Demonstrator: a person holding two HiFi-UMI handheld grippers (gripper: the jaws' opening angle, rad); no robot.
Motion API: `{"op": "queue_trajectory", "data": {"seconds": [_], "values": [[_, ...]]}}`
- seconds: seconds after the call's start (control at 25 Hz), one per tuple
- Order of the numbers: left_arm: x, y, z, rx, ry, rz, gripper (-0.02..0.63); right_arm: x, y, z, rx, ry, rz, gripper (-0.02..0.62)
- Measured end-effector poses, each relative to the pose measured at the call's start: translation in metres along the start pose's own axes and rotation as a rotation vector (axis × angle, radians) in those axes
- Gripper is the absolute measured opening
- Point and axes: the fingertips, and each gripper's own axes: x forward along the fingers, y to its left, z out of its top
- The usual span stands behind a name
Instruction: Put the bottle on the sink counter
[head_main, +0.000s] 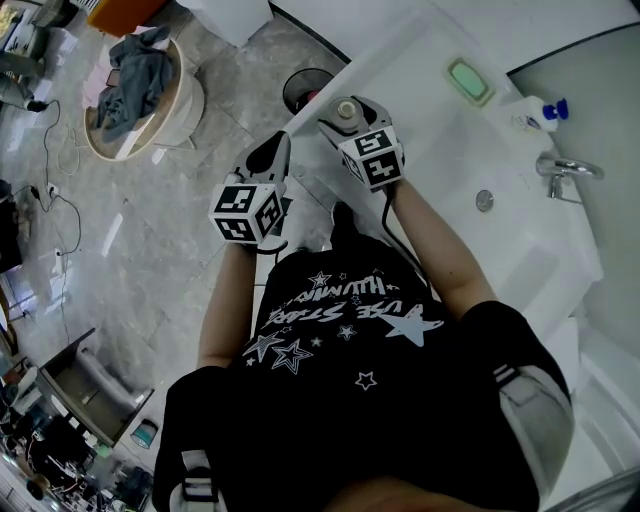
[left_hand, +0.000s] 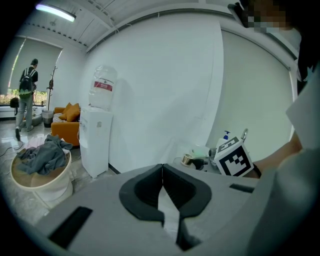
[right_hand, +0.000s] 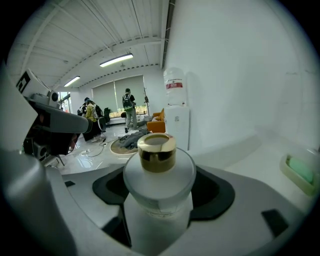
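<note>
bottle in right tool | left tool left | soap dish on counter right

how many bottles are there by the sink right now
2. A gold-capped bottle is clamped in the right gripper at the edge of the counter; a blue-topped pump bottle stands beside the faucet. More could be hidden by the person.

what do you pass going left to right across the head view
laundry basket → left gripper → bottle → soap dish → faucet
</note>
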Motion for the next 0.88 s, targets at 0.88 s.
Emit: {"op": "queue_trajectory", "data": {"seconds": [0.88], "values": [[-0.032,-0.010,-0.004,0.020,-0.023,-0.045,0.009,-0.018,0.008,-0.010,0.013,0.035,-0.070,0.334]]}}
